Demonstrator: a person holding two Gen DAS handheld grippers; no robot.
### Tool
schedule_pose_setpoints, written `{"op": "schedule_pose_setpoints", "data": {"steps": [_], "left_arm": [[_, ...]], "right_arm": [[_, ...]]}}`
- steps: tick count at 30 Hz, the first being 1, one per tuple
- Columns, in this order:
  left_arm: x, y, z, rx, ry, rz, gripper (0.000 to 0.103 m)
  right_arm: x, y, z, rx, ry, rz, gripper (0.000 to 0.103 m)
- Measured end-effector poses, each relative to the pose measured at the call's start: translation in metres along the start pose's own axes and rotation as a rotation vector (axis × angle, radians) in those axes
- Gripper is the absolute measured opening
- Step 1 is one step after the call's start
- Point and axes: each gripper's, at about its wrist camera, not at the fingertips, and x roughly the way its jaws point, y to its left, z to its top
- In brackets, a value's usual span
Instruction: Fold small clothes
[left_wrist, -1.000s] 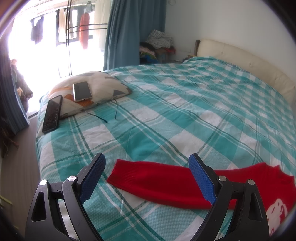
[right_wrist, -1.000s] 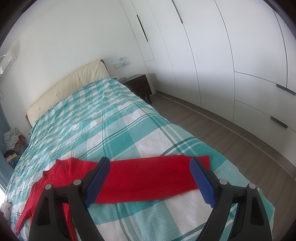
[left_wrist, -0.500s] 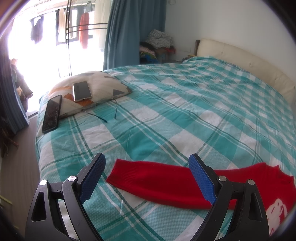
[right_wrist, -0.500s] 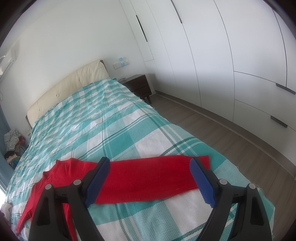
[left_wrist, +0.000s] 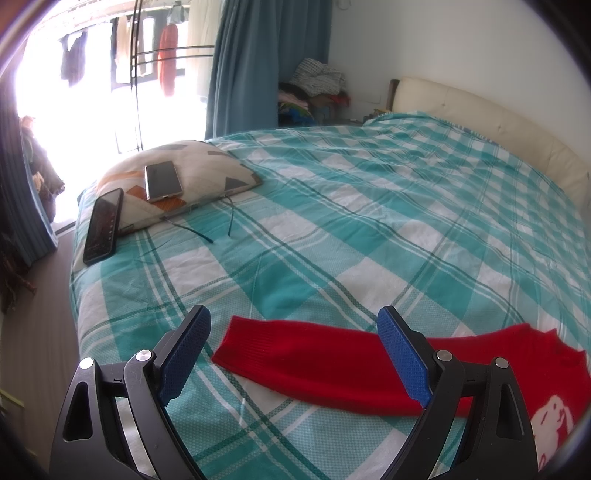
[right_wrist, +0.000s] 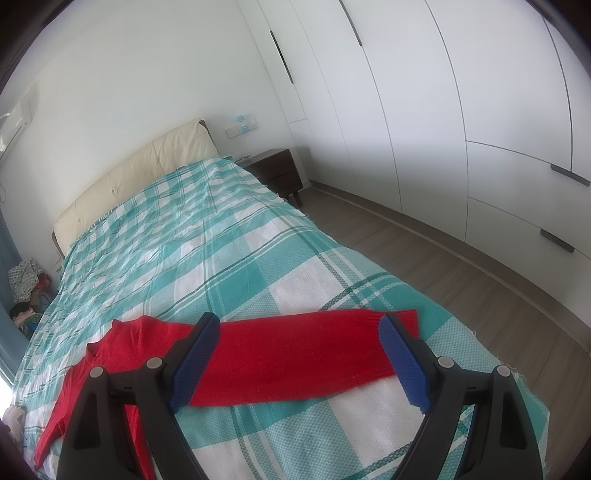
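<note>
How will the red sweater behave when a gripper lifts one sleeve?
The sweater is knitted and lies flat on the bed, so it probably droops limply. It looks light. The ribbed knit likely grips well and will not slip.

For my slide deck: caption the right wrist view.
Open right tool hovers above a red sweater's sleeve spread flat on the teal plaid bedspread.

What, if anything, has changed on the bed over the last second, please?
Nothing visibly changed. The left gripper and right gripper hover open above the red sweater, which lies spread flat on the checked bedspread, with neither sleeve taken hold of.
</note>
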Motion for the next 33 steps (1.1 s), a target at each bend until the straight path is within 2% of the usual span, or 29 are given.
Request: {"op": "schedule_pose_setpoints", "data": {"steps": [7,20,33], "left_arm": [[0.001,-0.009,-0.011,0.002,0.03,-0.038,0.094],[-0.001,-0.028,-0.017,0.121,0.053,-0.036,0.096],[0.0,-0.028,-0.016,0.126,0.056,-0.034,0.096]], "right_arm": [[0.001,0.0,0.0,0.003,-0.001,-0.007,0.087],[0.008,-0.017,-0.002,0.107,0.015,0.025,0.087],[0.006,-0.019,-0.007,0.114,0.022,0.032,0.087]]}}
